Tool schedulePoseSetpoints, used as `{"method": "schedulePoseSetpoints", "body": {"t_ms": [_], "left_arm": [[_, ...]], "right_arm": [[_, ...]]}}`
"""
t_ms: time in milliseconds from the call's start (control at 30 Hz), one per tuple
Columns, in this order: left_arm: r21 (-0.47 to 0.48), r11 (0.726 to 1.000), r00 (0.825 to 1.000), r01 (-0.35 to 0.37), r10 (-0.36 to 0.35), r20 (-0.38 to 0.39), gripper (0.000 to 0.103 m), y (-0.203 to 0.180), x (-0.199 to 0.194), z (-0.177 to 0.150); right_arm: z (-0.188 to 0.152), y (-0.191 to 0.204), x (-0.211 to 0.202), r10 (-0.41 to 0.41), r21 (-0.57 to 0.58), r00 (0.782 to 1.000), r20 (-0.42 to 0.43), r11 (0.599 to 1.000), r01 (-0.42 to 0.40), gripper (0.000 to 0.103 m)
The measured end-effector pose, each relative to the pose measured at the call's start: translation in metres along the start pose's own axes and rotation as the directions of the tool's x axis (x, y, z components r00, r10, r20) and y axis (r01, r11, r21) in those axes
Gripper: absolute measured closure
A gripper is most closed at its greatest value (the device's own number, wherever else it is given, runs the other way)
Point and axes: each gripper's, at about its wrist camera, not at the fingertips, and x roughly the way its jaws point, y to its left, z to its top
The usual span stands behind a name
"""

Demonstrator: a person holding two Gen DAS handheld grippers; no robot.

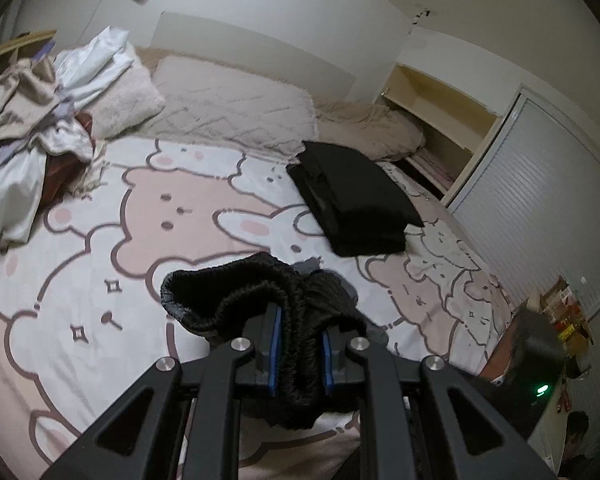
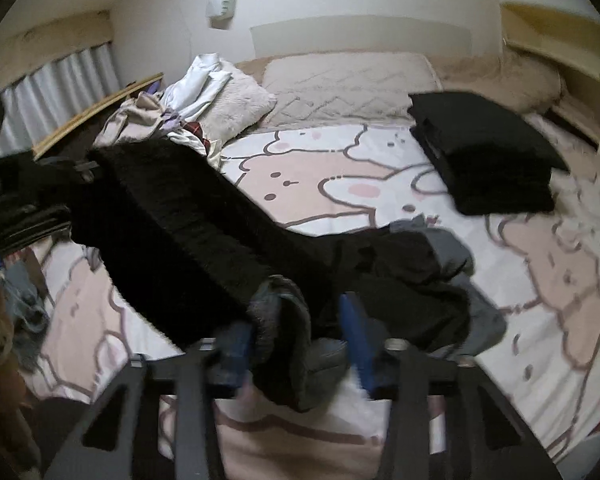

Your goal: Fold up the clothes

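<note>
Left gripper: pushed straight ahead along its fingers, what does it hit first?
The left gripper is already shut on the black knit garment. Beyond that comes the cartoon-print bedspread, likely before the folded black stack; depth is unclear.

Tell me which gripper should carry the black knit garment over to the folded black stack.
Right, probably: right gripper sits nearer the folded black stack; left gripper grips the black knit garment farther away.

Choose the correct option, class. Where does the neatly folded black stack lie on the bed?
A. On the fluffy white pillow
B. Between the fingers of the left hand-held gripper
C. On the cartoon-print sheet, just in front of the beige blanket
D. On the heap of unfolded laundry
C: the folded black stack rests on the cartoon-print sheet in front of the beige blanket.
</note>
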Motion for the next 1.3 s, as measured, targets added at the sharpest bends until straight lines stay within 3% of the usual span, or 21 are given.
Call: {"method": "schedulePoseSetpoints", "body": {"t_ms": [67,133,267,400,467,600,667,800,933,1133,1300], "left_arm": [[0.000,1.000,1.000,0.000,0.000,-0.013,0.086,0.001,0.005,-0.013],[-0.015,1.000,1.000,0.012,-0.012,-0.025,0.082,0.003,0.009,-0.026],[-0.071,0.995,0.996,0.067,-0.071,-0.048,0.058,0.013,0.005,-0.047],[-0.022,1.000,0.998,0.019,-0.021,-0.061,0.053,0.017,-0.007,-0.056],[0.028,0.999,0.998,-0.019,0.021,-0.052,0.050,0.012,-0.013,-0.058],[0.087,0.996,0.998,-0.034,0.039,-0.052,0.048,0.006,-0.029,-0.065],[0.091,0.994,0.997,-0.056,0.061,-0.055,0.039,0.009,-0.033,-0.069],[0.094,0.989,0.990,-0.118,0.124,-0.064,0.038,0.018,-0.034,-0.083],[0.046,0.990,0.986,-0.134,0.138,-0.090,0.038,0.023,-0.023,-0.101],[0.078,0.970,0.973,-0.229,0.229,0.007,0.038,0.006,-0.003,-0.125],[0.010,0.961,0.959,-0.275,0.274,0.079,0.038,-0.002,0.011,-0.142]], "right_arm": [[0.003,-0.001,-0.002,-0.044,-0.044,0.999,0.021,0.998,0.045,0.092],[0.009,-0.006,-0.005,-0.082,-0.068,0.996,0.045,0.994,0.085,0.095],[0.022,-0.016,-0.014,-0.122,-0.084,0.989,0.087,0.988,0.129,0.095],[0.032,-0.024,-0.024,-0.057,-0.070,0.994,0.090,0.995,0.064,0.095],[0.033,-0.020,-0.027,-0.053,-0.088,0.994,0.095,0.994,0.062,0.095],[0.036,-0.013,-0.031,-0.059,-0.096,0.991,0.121,0.993,0.071,0.095],[0.041,-0.014,-0.030,-0.051,-0.083,0.991,0.120,0.995,0.061,0.095],[0.050,-0.014,-0.029,-0.032,-0.075,0.992,0.120,0.996,0.041,0.095],[0.062,-0.016,-0.032,0.024,-0.047,0.992,0.124,0.999,-0.018,0.095],[0.081,-0.005,-0.041,0.141,-0.040,0.981,0.136,0.990,-0.136,0.095],[0.092,0.016,-0.052,0.198,-0.082,0.968,0.153,0.979,-0.187,0.095]]}}
